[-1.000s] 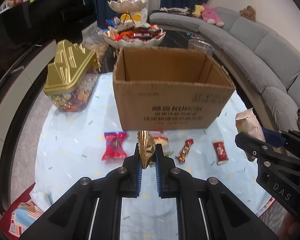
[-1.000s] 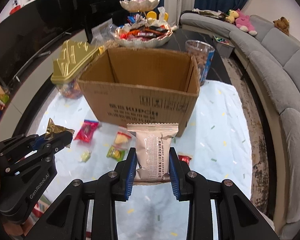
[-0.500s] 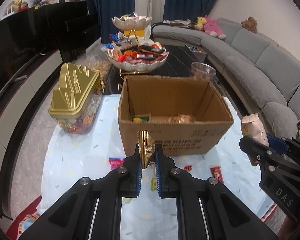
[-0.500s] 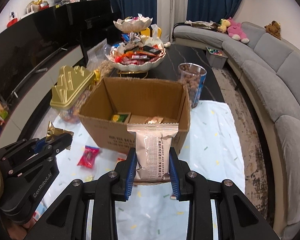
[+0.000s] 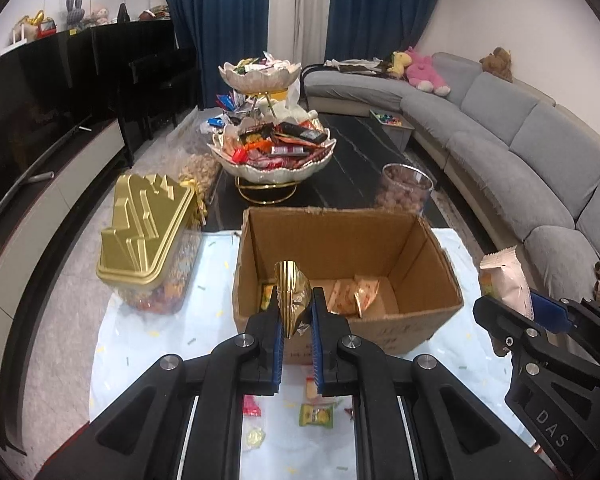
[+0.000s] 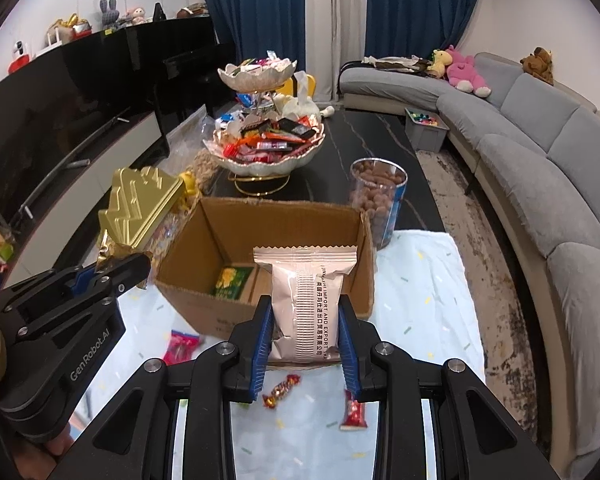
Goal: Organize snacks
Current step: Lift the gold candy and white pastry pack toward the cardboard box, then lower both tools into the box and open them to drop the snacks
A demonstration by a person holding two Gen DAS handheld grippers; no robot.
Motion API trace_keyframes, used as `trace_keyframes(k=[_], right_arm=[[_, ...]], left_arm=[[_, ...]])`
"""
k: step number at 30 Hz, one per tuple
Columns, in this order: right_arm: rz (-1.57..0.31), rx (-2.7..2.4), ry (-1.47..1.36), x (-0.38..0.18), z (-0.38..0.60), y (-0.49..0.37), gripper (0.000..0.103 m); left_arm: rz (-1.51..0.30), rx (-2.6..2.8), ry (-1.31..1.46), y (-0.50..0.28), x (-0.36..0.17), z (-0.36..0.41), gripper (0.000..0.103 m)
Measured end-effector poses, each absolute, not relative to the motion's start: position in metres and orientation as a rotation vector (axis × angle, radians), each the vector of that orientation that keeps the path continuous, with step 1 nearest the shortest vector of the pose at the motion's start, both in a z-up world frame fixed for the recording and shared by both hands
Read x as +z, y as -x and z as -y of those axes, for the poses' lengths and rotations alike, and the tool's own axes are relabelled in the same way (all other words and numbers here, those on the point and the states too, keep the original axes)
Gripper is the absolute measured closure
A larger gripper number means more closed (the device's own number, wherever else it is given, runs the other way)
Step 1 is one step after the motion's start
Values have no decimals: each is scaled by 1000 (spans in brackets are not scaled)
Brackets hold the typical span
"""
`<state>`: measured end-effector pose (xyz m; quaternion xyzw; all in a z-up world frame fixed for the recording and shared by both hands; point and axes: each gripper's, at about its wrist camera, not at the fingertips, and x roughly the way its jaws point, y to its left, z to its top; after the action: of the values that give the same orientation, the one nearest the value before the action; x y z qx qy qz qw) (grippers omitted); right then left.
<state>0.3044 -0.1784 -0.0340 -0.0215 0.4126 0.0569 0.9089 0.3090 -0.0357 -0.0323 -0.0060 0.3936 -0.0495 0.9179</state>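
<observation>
While loose candies (image 6: 280,396) litter the cloth (image 6: 424,296), box (image 5: 420,312) close ahead.

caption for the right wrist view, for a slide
Right gripper holds a pale snack packet before the open cardboard box.

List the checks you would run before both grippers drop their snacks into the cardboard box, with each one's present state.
1. Left gripper clamped on the gold-wrapped candy: ok.
2. Right gripper clamped on the pale snack packet: ok.
3. Cardboard box open on top, with room among the packets inside: ok.
4. Both snacks clear above the box's near rim: cannot tell.
5. The two grippers apart from each other: ok.
6. Table all cleared: not ok, the green packet and red candy lie on the cloth.
</observation>
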Motion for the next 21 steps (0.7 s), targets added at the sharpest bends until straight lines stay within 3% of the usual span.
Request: trace_keyframes(k=[21], right_arm=[[-819, 88, 49, -26, 175, -343, 71]], left_arm=[[-791, -91, 19, -357, -26, 35, 90]])
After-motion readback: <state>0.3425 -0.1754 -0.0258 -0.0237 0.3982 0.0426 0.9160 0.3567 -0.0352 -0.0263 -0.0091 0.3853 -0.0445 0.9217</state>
